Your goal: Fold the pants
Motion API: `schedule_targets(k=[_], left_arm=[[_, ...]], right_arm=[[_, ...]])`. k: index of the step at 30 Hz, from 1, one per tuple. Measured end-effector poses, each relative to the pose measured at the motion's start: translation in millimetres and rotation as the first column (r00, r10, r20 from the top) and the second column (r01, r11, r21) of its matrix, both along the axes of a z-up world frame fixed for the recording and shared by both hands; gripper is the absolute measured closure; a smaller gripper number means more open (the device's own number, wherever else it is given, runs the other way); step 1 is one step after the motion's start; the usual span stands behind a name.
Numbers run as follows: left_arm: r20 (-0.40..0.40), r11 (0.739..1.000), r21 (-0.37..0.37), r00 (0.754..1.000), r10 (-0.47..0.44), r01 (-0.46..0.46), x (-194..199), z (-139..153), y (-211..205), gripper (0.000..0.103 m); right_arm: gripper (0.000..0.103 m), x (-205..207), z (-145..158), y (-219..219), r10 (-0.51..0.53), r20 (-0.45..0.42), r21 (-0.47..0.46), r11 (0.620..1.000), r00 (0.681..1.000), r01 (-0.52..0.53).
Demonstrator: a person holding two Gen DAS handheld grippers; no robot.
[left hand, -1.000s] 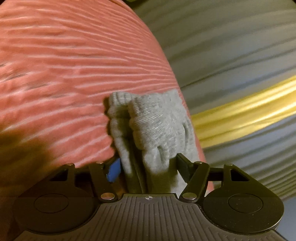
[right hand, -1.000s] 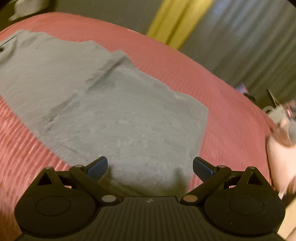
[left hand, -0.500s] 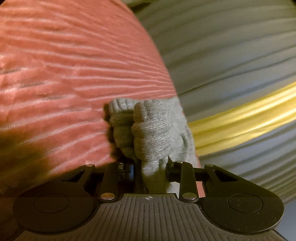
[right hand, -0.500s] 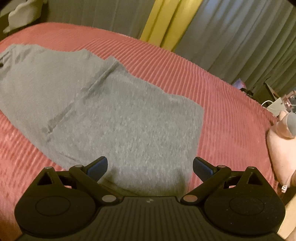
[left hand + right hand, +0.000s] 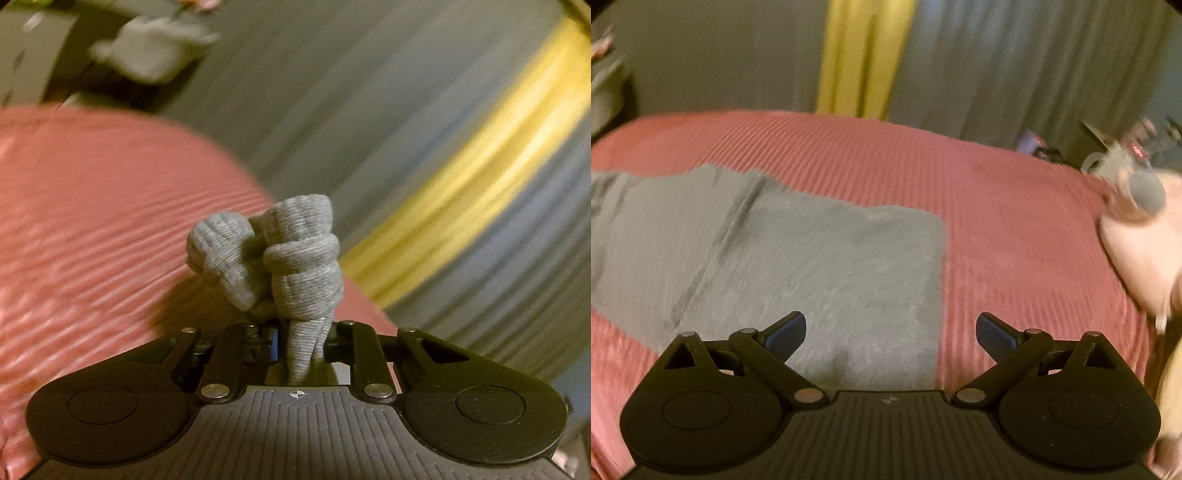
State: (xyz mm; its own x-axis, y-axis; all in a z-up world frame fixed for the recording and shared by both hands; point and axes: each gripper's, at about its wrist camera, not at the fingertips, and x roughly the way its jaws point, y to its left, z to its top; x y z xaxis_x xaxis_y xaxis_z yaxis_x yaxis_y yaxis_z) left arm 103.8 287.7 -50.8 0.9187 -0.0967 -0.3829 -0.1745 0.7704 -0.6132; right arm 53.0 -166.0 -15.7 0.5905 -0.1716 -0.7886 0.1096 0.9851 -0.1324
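The bed [image 5: 997, 221], under a ribbed pink-red cover, is being shown widest in the right wrist view, with the grey pants [image 5: 798, 266] lying flat across it, one square end nearest the camera. Over that end the right gripper [image 5: 891, 332] is being held with jaws wide apart and nothing between them; no cloth is being touched there.

In the left wrist view the left gripper [image 5: 300, 341] is being closed on a bunched, ribbed cuff of the pants [image 5: 291, 258], the cloth being pinched between the jaws and raised off the bed [image 5: 92, 229].

Risks, as judged: only a narrow twist of the cuff is being gripped, so it could be pulled out if the leg is being dragged against the ribbed cover. Both layers may not be caught, so one could be left behind and the fold skewed. With the other end not being held, the whole garment could be slid instead of folded.

View differences: the grip and the cuff's bunching are being shown only by the left camera; the flat layout, the seam lines and a blurred pale cushion-like shape [image 5: 1137, 251] at the bed's edge only by the right. Grey curtains with a yellow stripe [image 5: 860, 59] are being seen in both.
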Motion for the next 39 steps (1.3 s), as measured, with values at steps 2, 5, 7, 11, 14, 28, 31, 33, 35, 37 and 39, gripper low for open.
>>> schedule_targets(k=[2, 5, 7, 11, 14, 28, 31, 33, 35, 37, 39], left_arm=[[0.055, 0.996, 0.073, 0.997, -0.060, 0.056, -4, 26, -27, 0.082], [0.131, 0.967, 0.185, 0.971, -0.202, 0.176, -12, 63, -85, 0.082], [0.158, 0.932, 0.250, 0.939, -0.306, 0.262, -18, 77, -127, 0.082], [0.109, 0.777, 0.394, 0.814, -0.571, 0.491, -34, 72, -232, 0.079], [-0.059, 0.612, 0.463, 0.711, -0.701, 0.641, -41, 33, -302, 0.059], [-0.393, 0.645, 0.334, 0.724, -0.567, 0.687, -23, 21, -260, 0.029], [-0.439, 0.715, 0.320, 0.766, -0.469, 0.622, -16, 44, -224, 0.028], [-0.470, 0.742, 0.302, 0.771, -0.430, 0.598, -20, 57, -207, 0.028], [-0.496, 0.755, 0.292, 0.768, -0.405, 0.587, -23, 76, -195, 0.026], [-0.501, 0.767, 0.290, 0.774, -0.388, 0.572, -26, 91, -184, 0.026], [-0.497, 0.782, 0.294, 0.787, -0.366, 0.549, -22, 105, -185, 0.024]], right_arm=[[0.004, -3, 5, -16, -0.073, 0.014, 0.067, 0.995, 0.997, 0.072], [0.004, -7, 10, -36, -0.159, 0.031, 0.132, 0.979, 0.987, 0.154], [0.004, -11, 16, -47, -0.210, 0.056, 0.149, 0.968, 0.976, 0.200], [0.004, -21, 25, -66, -0.286, 0.112, 0.192, 0.946, 0.952, 0.262], [0.004, -27, 26, -78, -0.320, 0.126, 0.231, 0.930, 0.939, 0.286], [0.004, -5, -71, -90, -0.187, -0.102, 0.668, 0.715, 0.977, 0.207], [0.004, 7, -95, -80, -0.121, -0.114, 0.726, 0.668, 0.986, 0.166], [0.004, 16, -112, -75, -0.068, -0.143, 0.765, 0.626, 0.987, 0.154], [0.004, 23, -121, -72, -0.047, -0.145, 0.789, 0.598, 0.988, 0.144], [0.004, 30, -122, -71, -0.014, -0.126, 0.820, 0.561, 0.992, 0.112], [0.006, 35, -126, -73, -0.001, -0.123, 0.866, 0.488, 0.992, 0.108]])
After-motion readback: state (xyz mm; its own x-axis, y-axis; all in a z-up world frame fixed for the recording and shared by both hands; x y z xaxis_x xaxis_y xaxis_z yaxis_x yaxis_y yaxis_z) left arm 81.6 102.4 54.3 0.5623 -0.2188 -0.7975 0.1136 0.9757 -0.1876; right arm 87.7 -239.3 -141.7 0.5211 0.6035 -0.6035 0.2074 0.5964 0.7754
